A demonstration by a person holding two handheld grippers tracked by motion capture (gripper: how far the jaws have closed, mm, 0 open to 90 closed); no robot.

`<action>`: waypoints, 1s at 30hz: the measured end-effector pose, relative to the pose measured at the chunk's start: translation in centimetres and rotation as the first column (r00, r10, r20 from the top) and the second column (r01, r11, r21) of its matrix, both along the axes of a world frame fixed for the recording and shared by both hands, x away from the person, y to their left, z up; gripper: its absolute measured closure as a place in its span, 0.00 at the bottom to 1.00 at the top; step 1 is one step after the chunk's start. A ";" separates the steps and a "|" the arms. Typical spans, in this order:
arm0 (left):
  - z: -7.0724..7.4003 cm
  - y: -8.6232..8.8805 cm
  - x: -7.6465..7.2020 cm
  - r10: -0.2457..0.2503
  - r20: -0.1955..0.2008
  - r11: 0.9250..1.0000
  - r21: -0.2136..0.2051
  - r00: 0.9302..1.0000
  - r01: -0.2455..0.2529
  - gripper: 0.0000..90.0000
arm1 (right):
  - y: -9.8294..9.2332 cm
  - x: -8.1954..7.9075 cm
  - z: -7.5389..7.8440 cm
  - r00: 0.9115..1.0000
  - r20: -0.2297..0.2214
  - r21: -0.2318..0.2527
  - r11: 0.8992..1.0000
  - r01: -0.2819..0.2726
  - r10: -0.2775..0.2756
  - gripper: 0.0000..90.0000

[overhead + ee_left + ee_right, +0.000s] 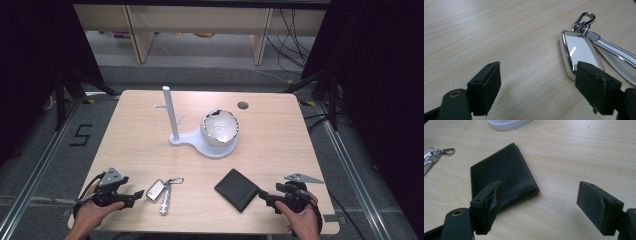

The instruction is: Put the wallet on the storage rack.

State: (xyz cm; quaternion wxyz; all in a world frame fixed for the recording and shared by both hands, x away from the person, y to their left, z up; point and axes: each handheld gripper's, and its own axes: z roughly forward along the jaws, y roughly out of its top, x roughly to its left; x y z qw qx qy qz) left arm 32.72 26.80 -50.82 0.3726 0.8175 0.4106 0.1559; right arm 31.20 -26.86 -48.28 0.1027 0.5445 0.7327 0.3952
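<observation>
Both sets of fingers wide and empty: key fob (579,53) sits just past our left gripper (134,196) fingertips, wallet (503,174) ahead of the right gripper (264,196), so we centre each on the tabletop (280,135) before closing.

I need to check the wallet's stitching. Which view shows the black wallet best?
The right gripper view: the wallet lies close, grain and edge stitching clear, one corner behind a jaw. The high view shows it whole but small, near the right gripper.
</observation>
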 end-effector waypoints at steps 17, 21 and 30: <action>3.2 -5.7 1.7 -0.182 0.062 0.982 0.072 0.981 0.177 0.57 | 0.9 -0.9 0.4 0.999 -0.052 0.084 0.996 0.011 -0.007 0.26; 3.8 -8.6 2.7 -0.255 0.059 0.962 0.115 0.965 0.247 0.71 | 0.9 -0.9 0.2 0.999 -0.045 0.075 0.997 -0.020 0.023 0.27; 4.1 -14.4 5.0 -0.361 0.033 0.926 0.133 0.932 0.354 0.91 | 1.7 -1.2 -0.3 0.996 -0.075 0.073 0.996 -0.049 0.054 0.29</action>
